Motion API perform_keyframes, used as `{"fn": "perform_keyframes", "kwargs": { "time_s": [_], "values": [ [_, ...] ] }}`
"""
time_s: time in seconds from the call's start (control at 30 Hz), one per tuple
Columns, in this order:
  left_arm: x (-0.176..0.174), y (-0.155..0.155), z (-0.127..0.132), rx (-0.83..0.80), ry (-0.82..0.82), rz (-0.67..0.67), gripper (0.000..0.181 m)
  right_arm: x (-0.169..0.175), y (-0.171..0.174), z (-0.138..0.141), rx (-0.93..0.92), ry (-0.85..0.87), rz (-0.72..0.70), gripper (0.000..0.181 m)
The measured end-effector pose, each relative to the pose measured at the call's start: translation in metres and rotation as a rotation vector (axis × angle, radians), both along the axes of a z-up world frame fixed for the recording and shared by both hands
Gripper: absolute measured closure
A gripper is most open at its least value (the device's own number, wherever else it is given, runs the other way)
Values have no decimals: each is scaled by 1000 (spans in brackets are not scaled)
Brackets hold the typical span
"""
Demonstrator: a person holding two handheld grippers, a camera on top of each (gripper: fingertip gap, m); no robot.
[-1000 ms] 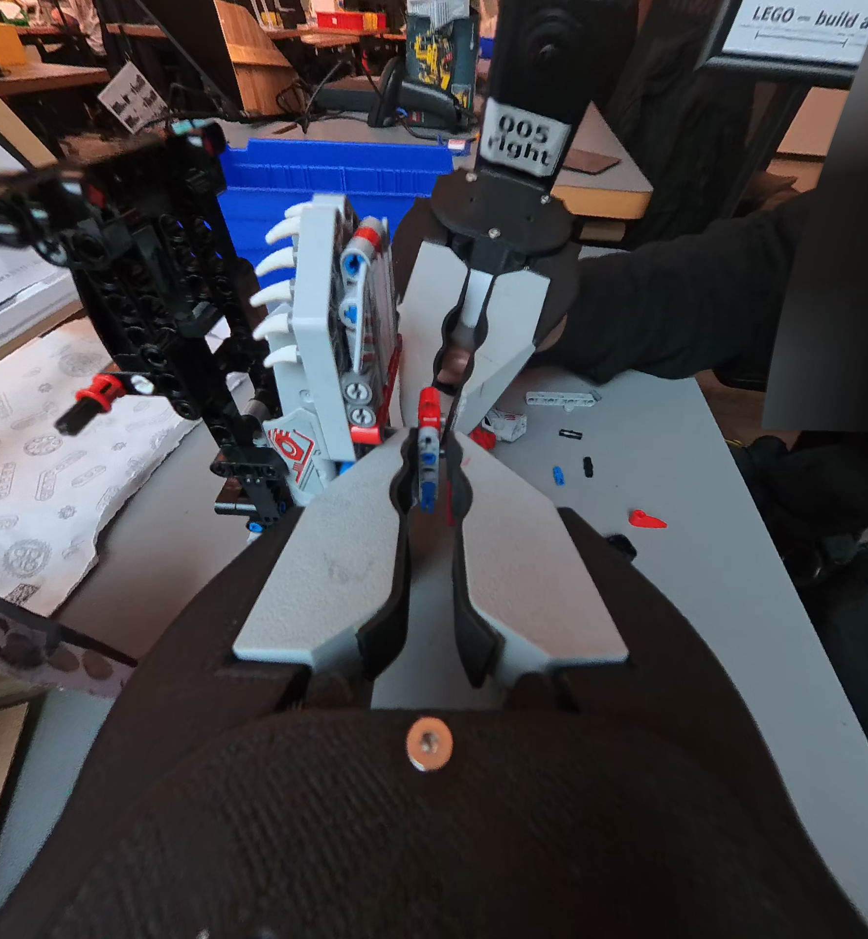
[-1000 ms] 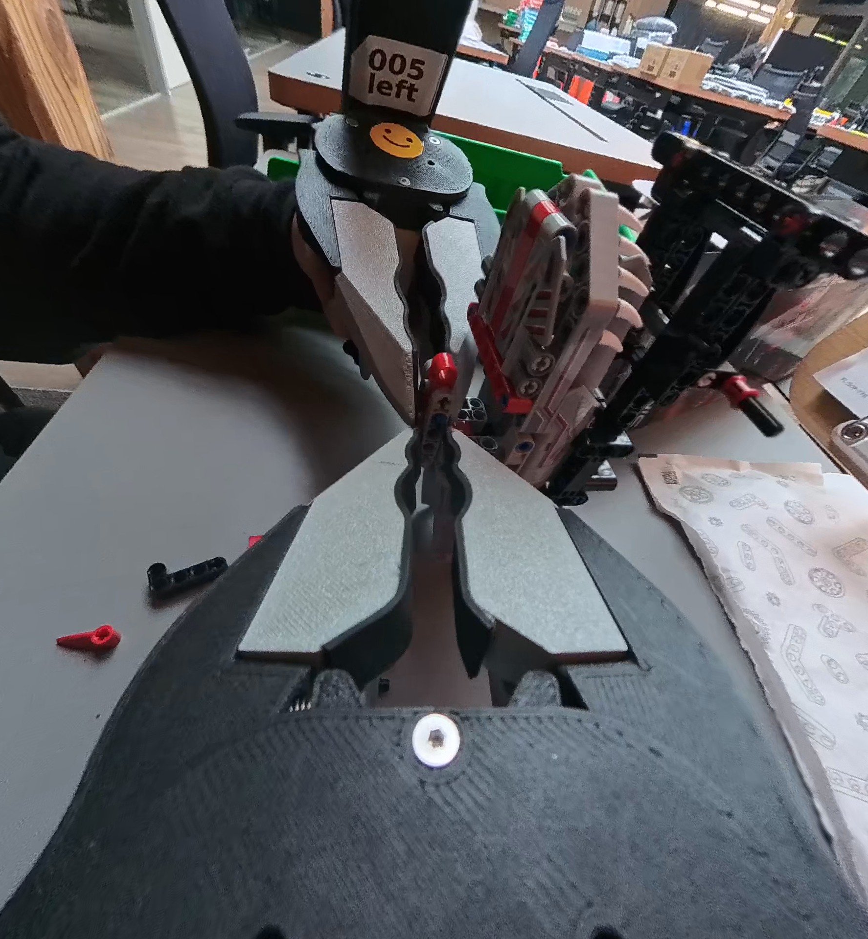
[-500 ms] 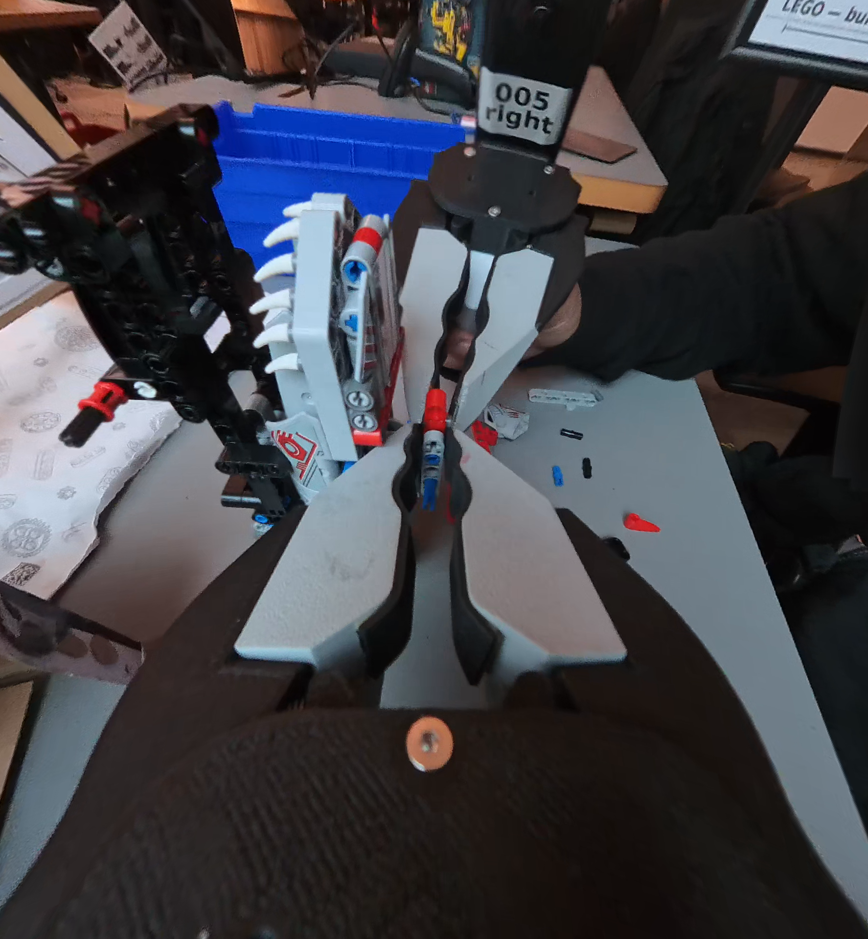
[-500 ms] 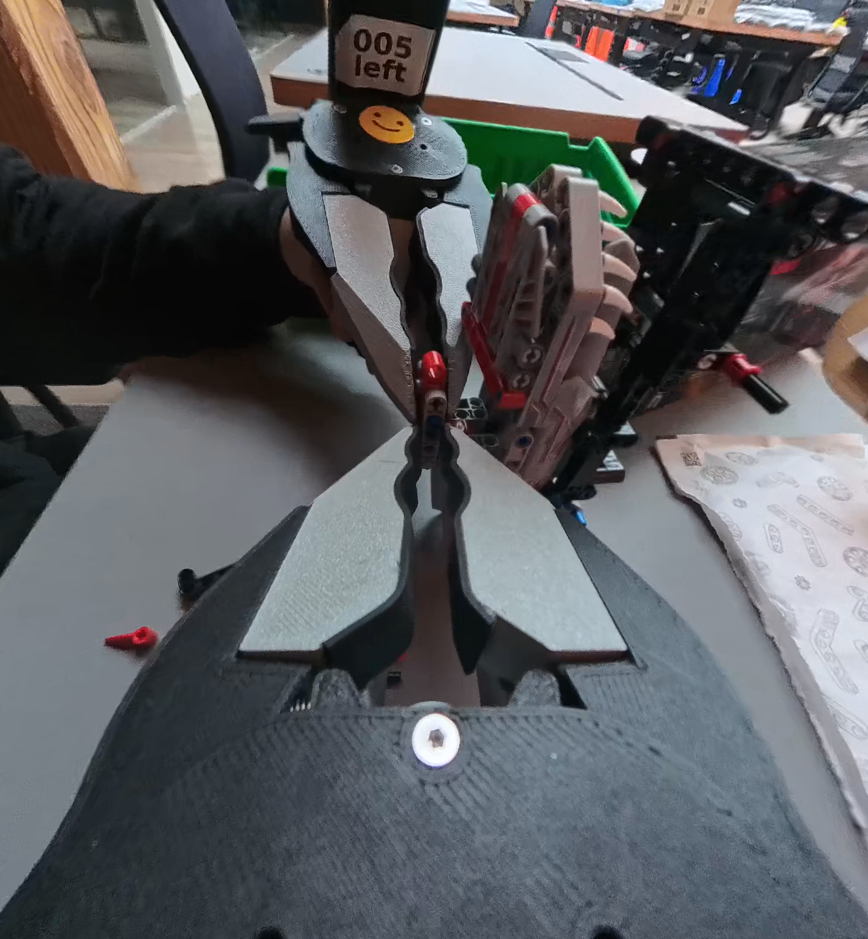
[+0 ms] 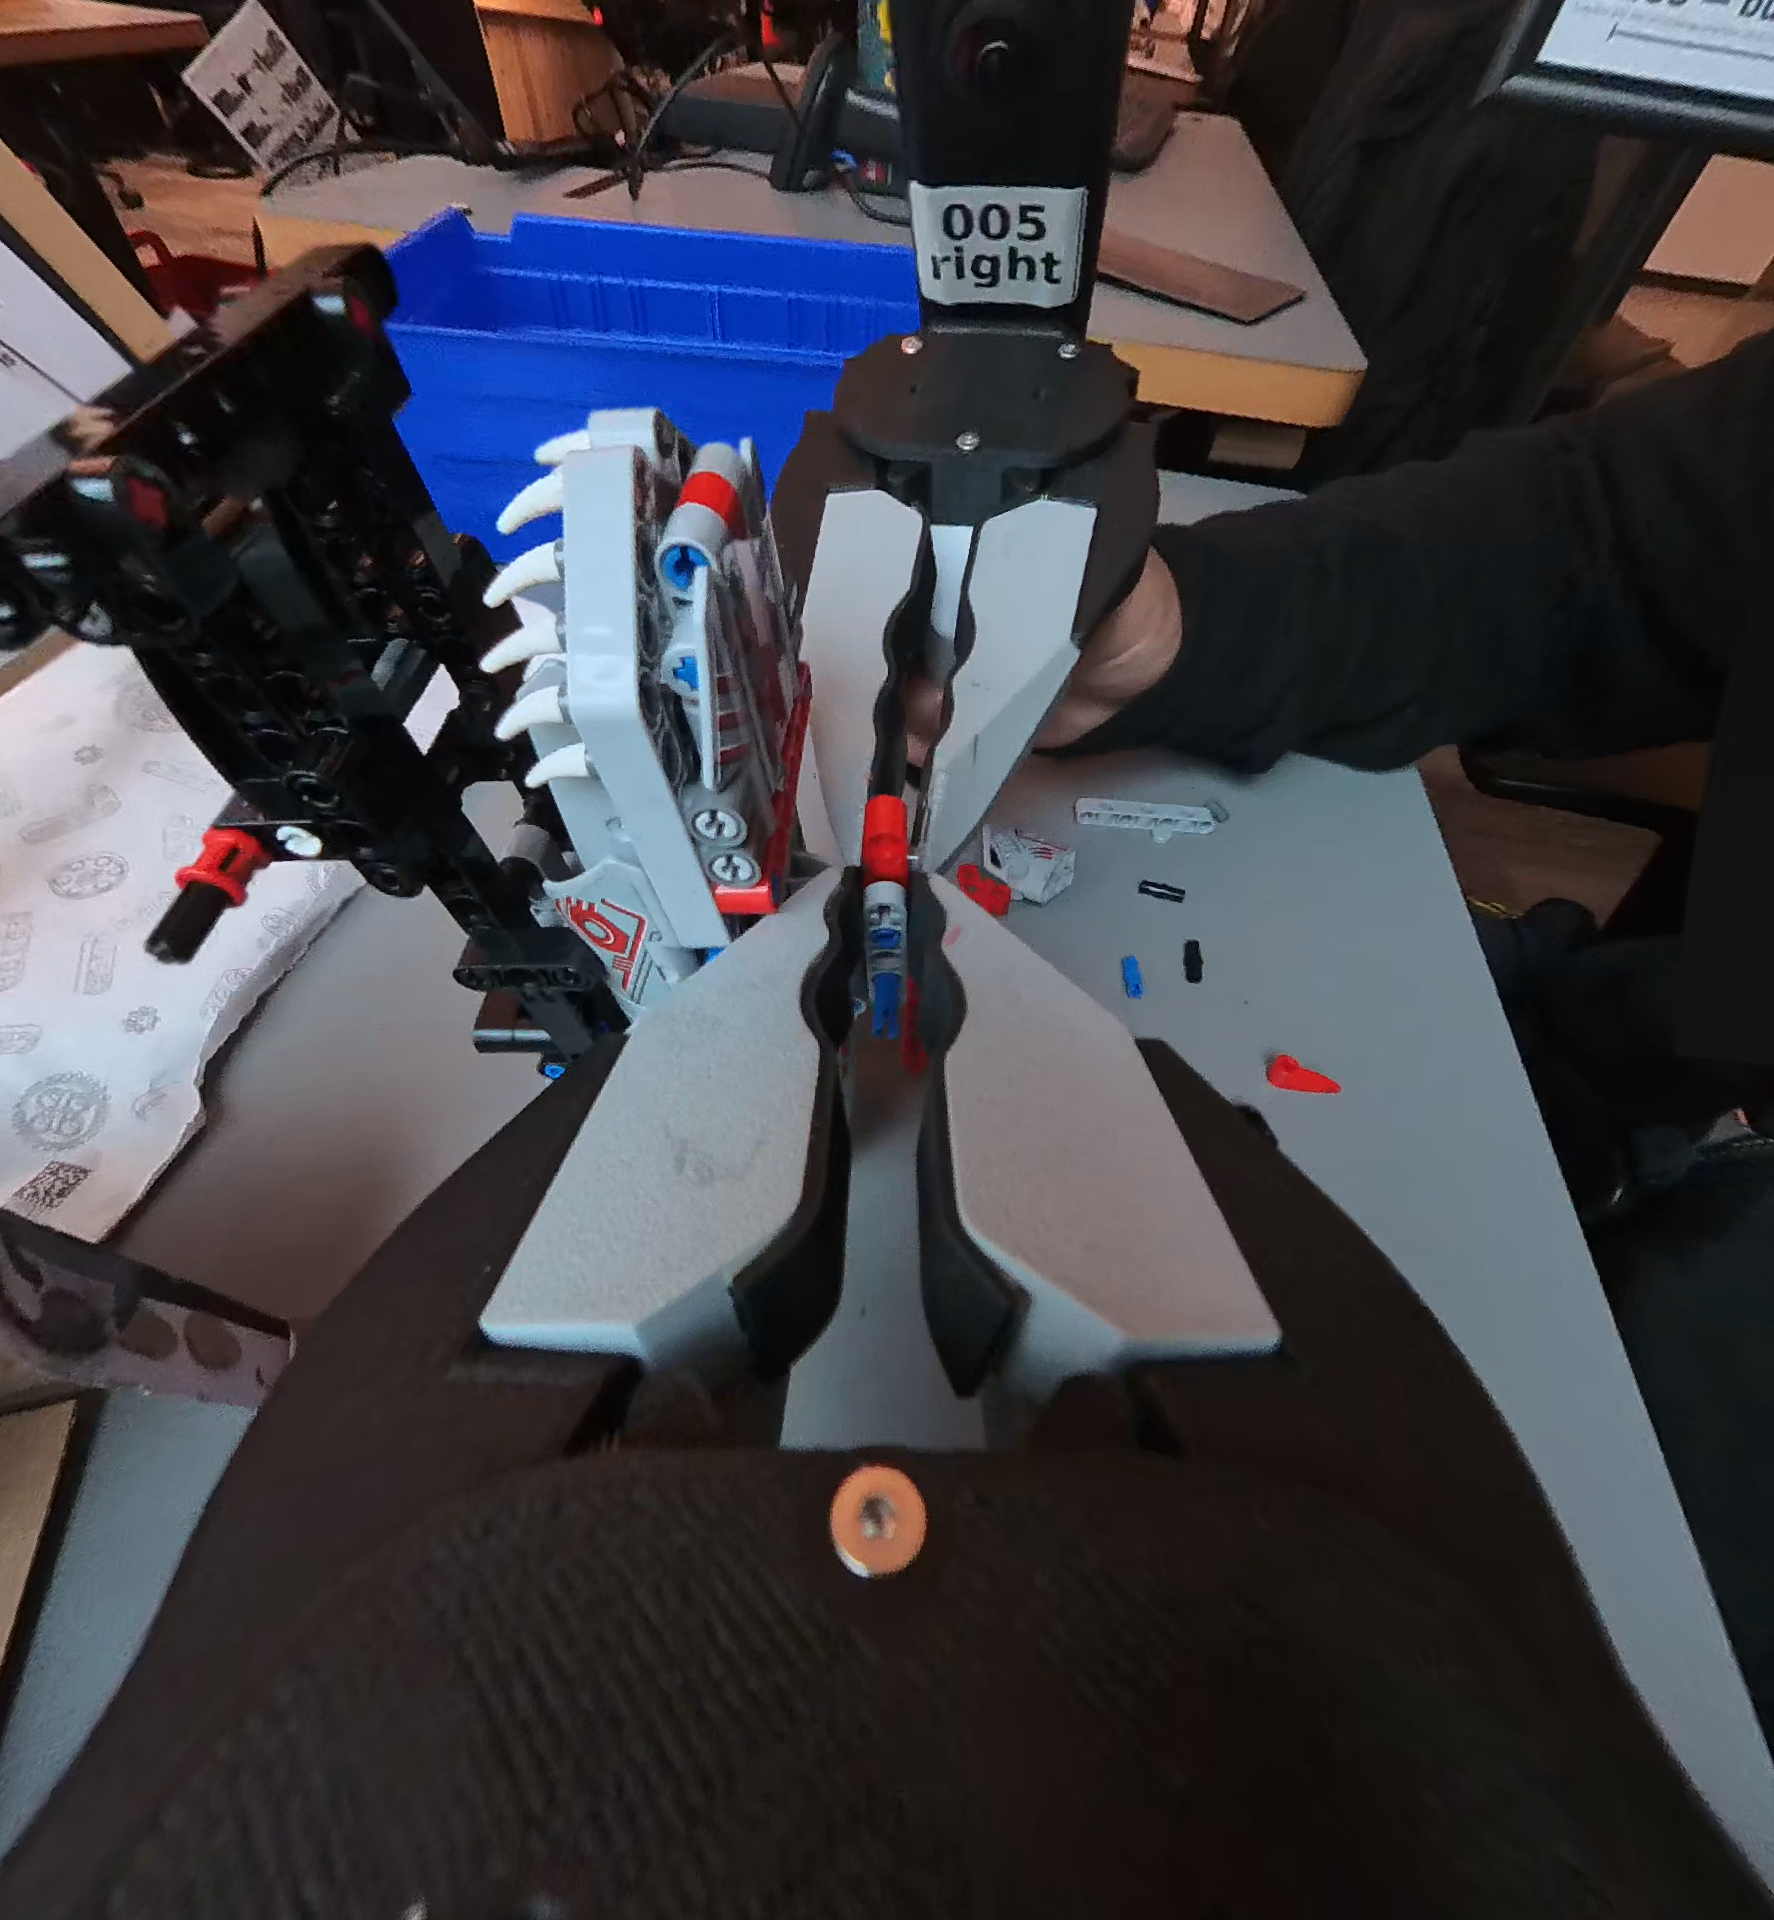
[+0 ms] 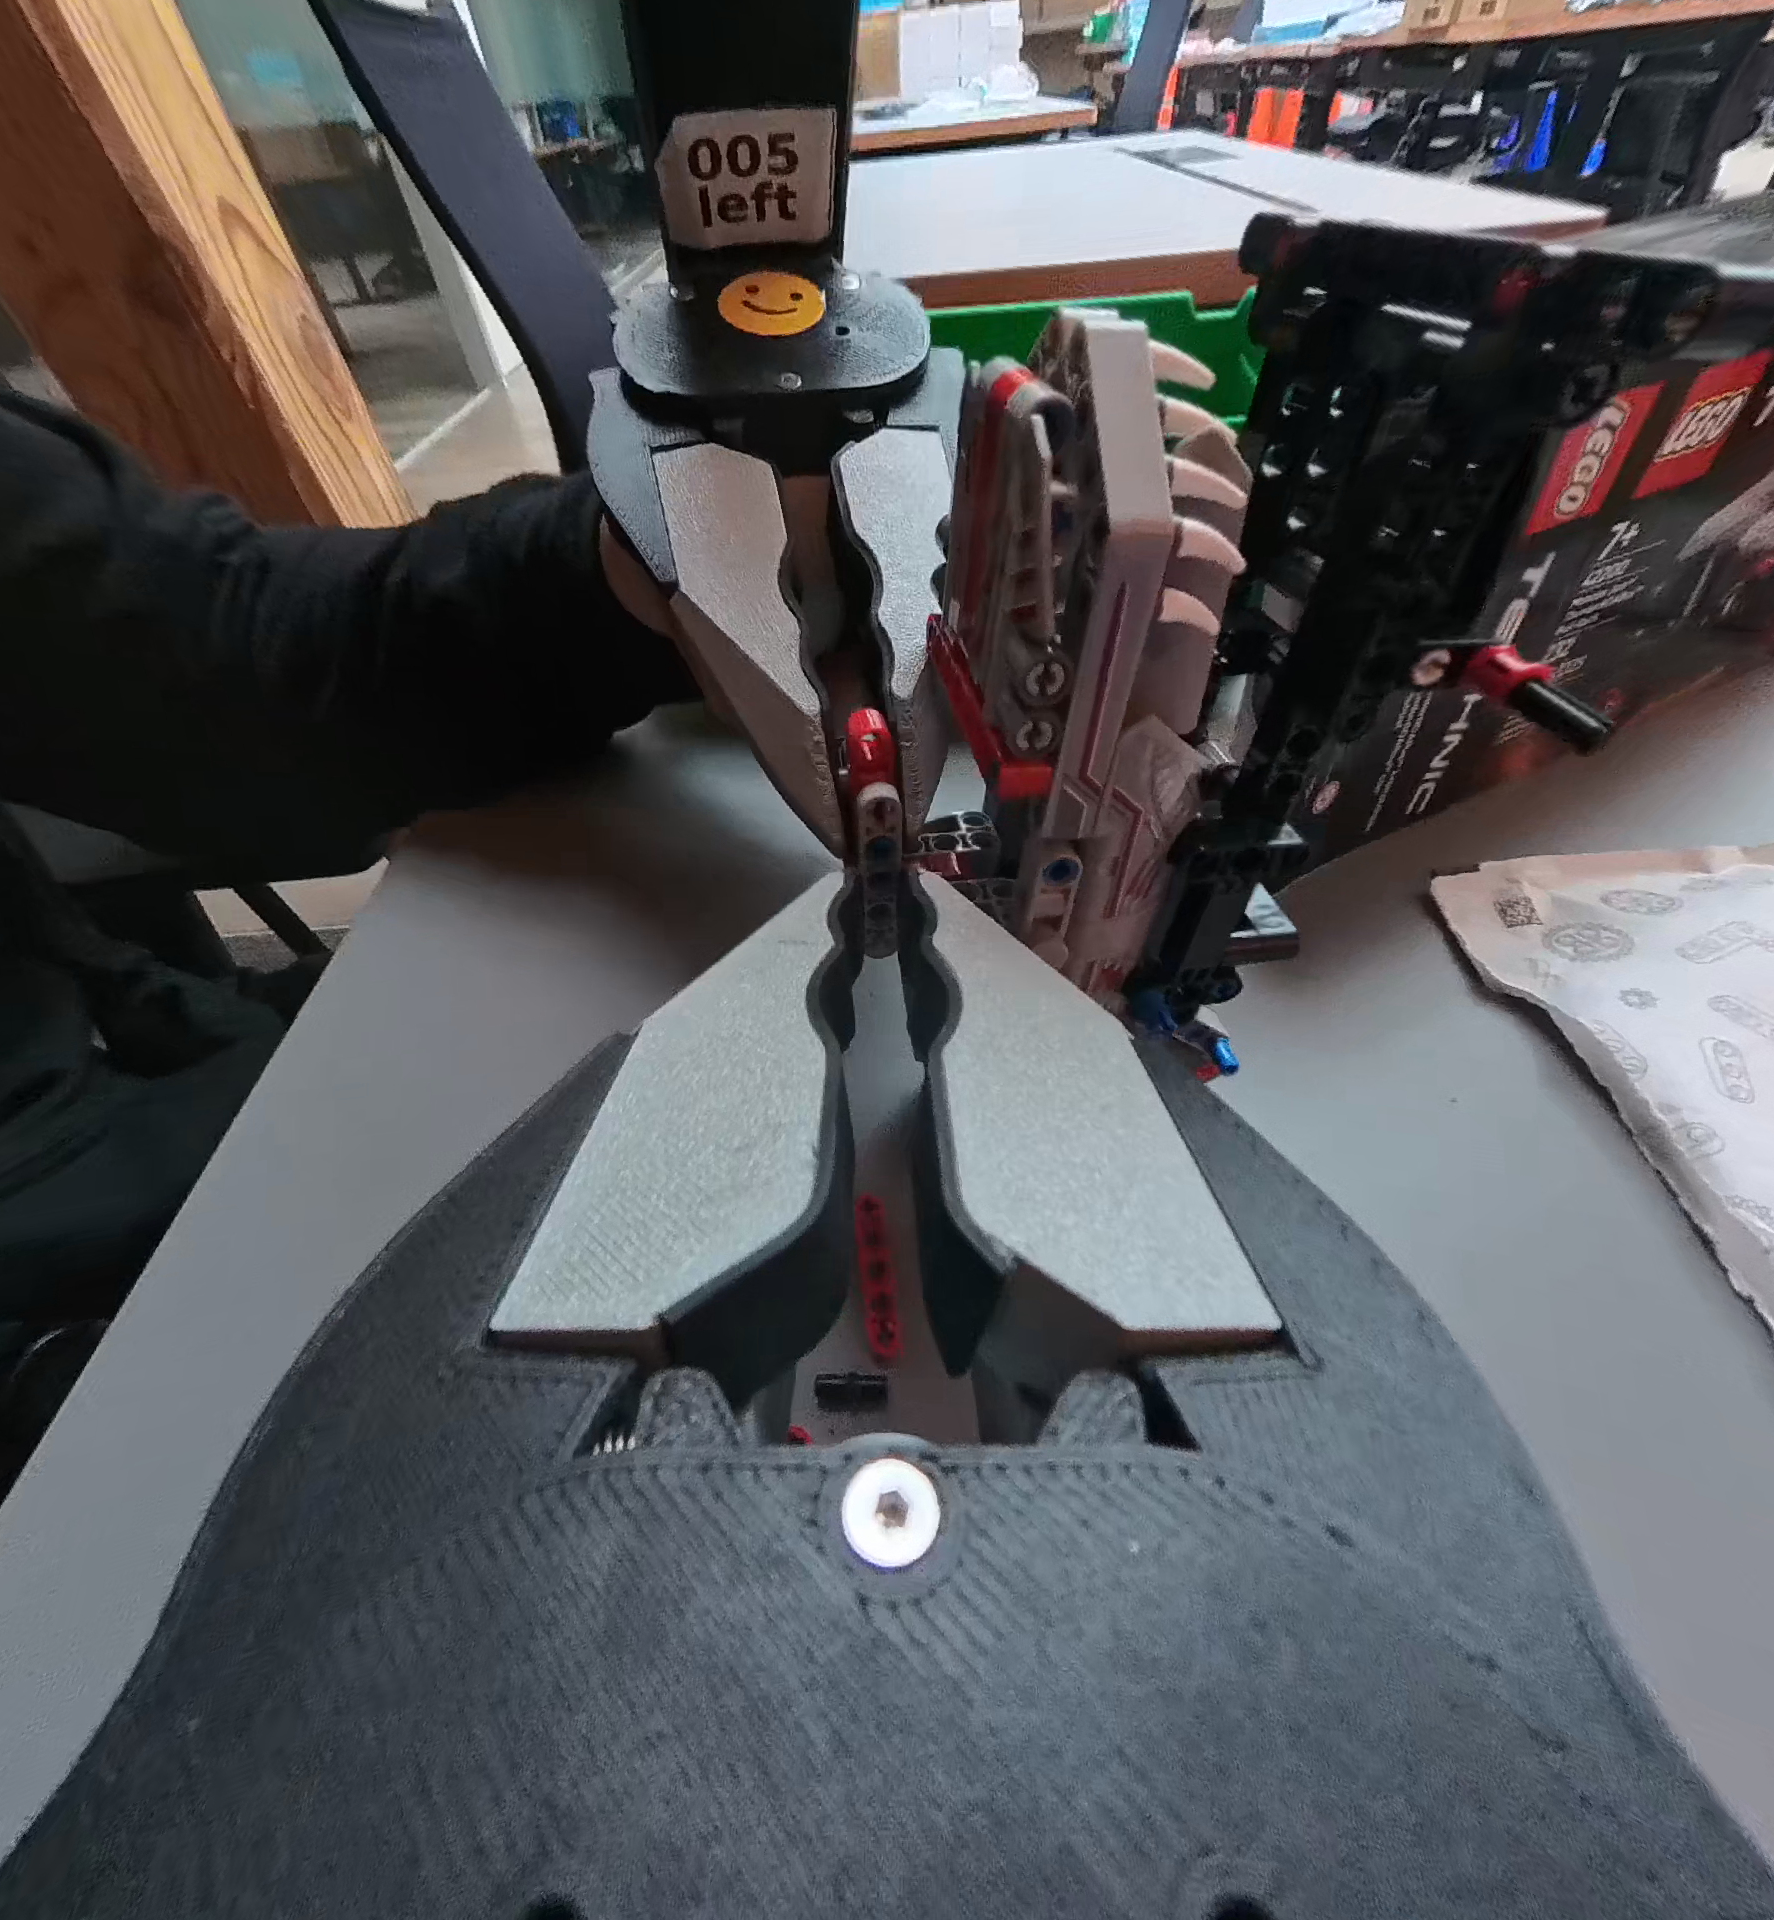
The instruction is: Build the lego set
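Note:
A small grey beam (image 5: pixel 885 935) with blue pins and a red connector (image 5: pixel 883 826) on its upper end stands upright between the two grippers, just above the grey table. My left gripper (image 5: pixel 883 914) and my right gripper (image 6: pixel 878 904) point at each other, tip to tip. Both are shut on this beam (image 6: pixel 878 842). The red connector (image 6: pixel 867 743) shows above the fingertips. The half-built model stands beside them: a grey-white body with white teeth (image 5: pixel 644 665) joined to a black frame (image 5: pixel 291 582). It also shows in the right wrist view (image 6: pixel 1101 644).
Loose pieces lie on the table (image 5: pixel 1382 1195): a red tooth (image 5: pixel 1298 1075), a blue pin (image 5: pixel 1130 975), a black pin (image 5: pixel 1191 958), a grey beam (image 5: pixel 1148 816). A red beam (image 6: pixel 878 1283) lies under my right gripper. A printed paper bag (image 6: pixel 1693 1018), the set's box (image 6: pixel 1641 499) and a blue bin (image 5: pixel 654 322) surround the model. Left and right tips are no more than a few centimetres apart.
Both grippers stay tip to tip on the small beam. The right wrist view has shifted, so the box and the red beam on the table now show.

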State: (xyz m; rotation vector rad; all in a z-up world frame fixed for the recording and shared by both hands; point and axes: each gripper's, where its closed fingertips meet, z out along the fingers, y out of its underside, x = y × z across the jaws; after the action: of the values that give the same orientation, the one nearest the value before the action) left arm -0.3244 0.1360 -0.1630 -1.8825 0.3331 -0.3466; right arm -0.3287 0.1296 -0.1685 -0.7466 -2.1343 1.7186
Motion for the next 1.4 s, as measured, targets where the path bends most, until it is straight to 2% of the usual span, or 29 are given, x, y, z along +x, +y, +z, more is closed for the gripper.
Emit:
{"fn": "perform_keyframes", "kwargs": {
  "time_s": [0.3, 0.47, 0.57, 0.7, 0.83, 1.17, 1.33, 1.4],
  "values": [
    [-3, 9, 5, 42, -96, 29, 175, -3, 6, 6, -155, -71, 34, 178],
    [-2, 8, 5, 49, -124, 8, 175, 4, 21, 12, -96, -24, 25, 175],
    [-2, 5, 5, 52, -161, -15, 175, 10, 16, 1, -6, -50, 62, 177],
    [-6, 1, 13, 56, -390, -55, 175, 6, 6, -5, 44, -6, 30, 171],
    [-17, 1, 17, 57, -591, -45, 175, 0, 9, 2, 76, 84, -41, 164],
    [-20, 9, 18, 84, -491, 30, 173, -12, 11, 2, 320, 322, -197, 149],
    [-24, 11, 19, 89, -496, 57, 172, -17, 7, -2, 332, 355, -219, 149],
    [-31, 14, 19, 107, -456, 116, 170, -25, 10, -2, 321, 369, -268, 151]
  ]
}}
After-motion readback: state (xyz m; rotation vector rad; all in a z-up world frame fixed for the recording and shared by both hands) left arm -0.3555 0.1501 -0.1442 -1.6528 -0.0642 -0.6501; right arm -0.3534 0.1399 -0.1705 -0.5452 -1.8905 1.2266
